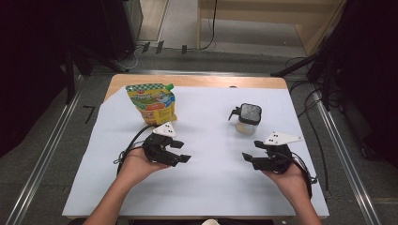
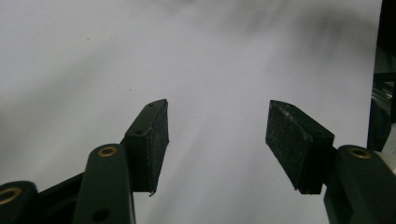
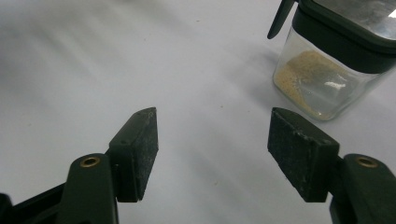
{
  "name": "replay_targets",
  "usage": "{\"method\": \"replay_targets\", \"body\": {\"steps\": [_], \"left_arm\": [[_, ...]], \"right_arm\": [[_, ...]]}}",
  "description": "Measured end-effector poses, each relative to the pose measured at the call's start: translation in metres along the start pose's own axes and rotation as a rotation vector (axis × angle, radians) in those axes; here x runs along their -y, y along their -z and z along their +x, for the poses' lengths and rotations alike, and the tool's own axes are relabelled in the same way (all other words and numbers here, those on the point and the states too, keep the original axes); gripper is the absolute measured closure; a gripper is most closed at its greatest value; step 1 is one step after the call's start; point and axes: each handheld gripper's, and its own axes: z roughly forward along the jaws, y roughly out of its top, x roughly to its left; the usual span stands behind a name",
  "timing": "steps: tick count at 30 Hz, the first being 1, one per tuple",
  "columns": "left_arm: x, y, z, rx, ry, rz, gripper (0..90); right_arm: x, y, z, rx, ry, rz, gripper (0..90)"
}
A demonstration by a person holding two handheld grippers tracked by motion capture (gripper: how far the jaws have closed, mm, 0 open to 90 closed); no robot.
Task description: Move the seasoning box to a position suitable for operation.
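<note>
1. A person seated at a white-covered bench (image 1: 211, 187) holds a set of tongs in each hand, both hovering low over the bare middle of the cloth.
2. The left tongs (image 1: 180, 151) stand wide with nothing between the pads; the left gripper view looks past them onto plain white cloth.
3. The right tongs (image 1: 248, 158) are likewise spread wide and empty, pointing inward toward the left hand.
4. A small clear jar (image 1: 248, 119) with a dark lid and a side handle stands upright just beyond the right tongs; in the right gripper view the jar (image 3: 327, 70) sits up and to the right of the jaws, apart from them, a little sandy powder lying in its bottom.
5. A yellow-and-green spouted pouch (image 1: 152, 103) stands near the far left of the cloth, just behind the left tongs and not touched by them.
6. Judging by the scene, the work has barely started: neither jar nor pouch is gripped, the jar's lid is on and the pouch's green cap appears in place.
7. Everything that matters looks yet to come, beginning with a grasp on each item.
</note>
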Motion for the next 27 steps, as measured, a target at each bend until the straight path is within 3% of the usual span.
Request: {"method": "replay_targets", "body": {"steps": [16, 18, 27], "left_arm": [[0.0019, 0.0065, 0.007, -0.014, 0.016, -0.011, 37.4], [0.0021, 0.007, 0.0077, -0.011, 0.013, -0.012, 37.4], [0.0021, 0.0062, 0.0079, -0.012, 0.01, -0.012, 37.7]], "right_arm": [[-0.0003, 0.0007, -0.0055, -0.018, -0.036, -0.017, 38.4], [0.0008, -0.001, -0.005, 0.004, -0.033, 0.0, 39.5], [-0.001, -0.0011, -0.0085, 0.013, -0.049, -0.003, 37.6]]}}
